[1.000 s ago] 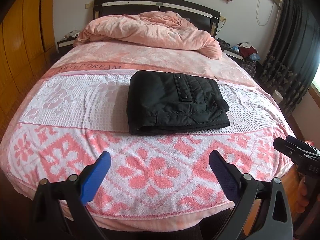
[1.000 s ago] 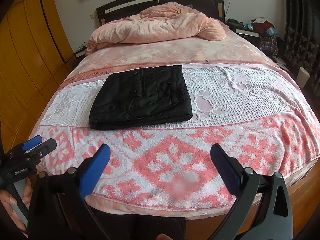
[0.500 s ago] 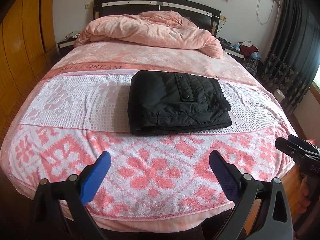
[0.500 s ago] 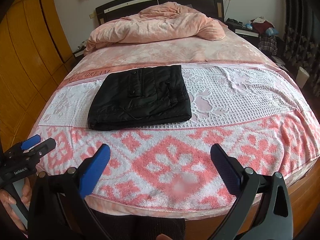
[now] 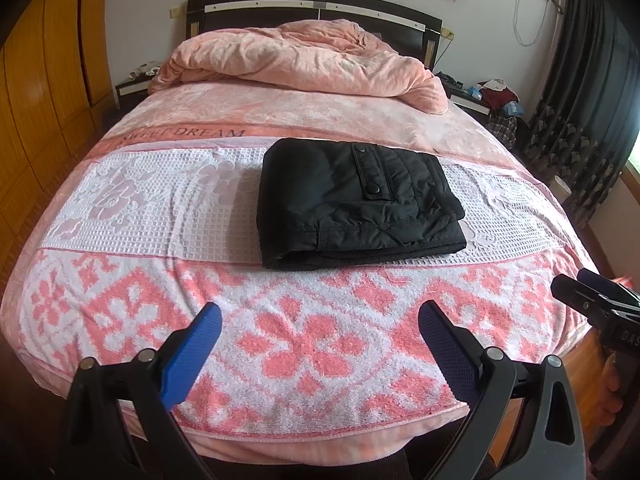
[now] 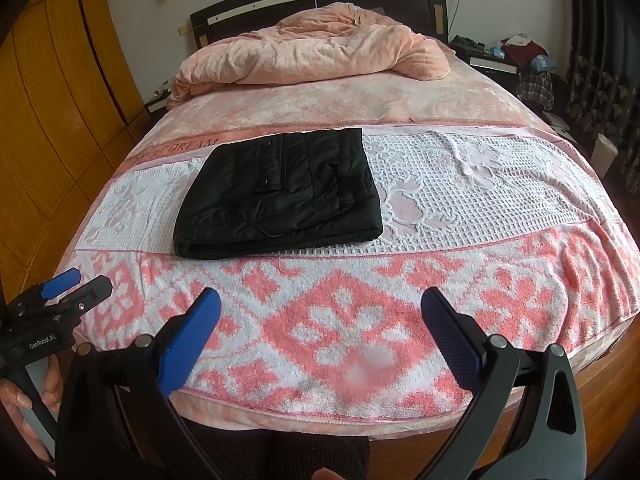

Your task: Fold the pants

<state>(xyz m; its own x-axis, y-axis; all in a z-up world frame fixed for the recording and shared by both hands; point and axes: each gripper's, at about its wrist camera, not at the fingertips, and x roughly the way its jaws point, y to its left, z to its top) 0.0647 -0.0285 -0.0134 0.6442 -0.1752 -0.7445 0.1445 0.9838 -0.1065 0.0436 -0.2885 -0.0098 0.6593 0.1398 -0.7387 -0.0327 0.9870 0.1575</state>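
Pants [image 5: 358,204] lie folded in a neat black square on the bed [image 5: 304,344], at twelve o'clock from both claws. Left claw [image 5: 320,320] and right claw [image 6: 320,306] are spread wide, holding nothing. Best just to pat the edges flat.

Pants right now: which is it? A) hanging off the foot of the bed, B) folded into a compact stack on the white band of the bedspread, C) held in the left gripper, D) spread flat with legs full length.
B: the pants lie as a folded black stack on the bedspread, and the left gripper and right gripper are both open and empty.
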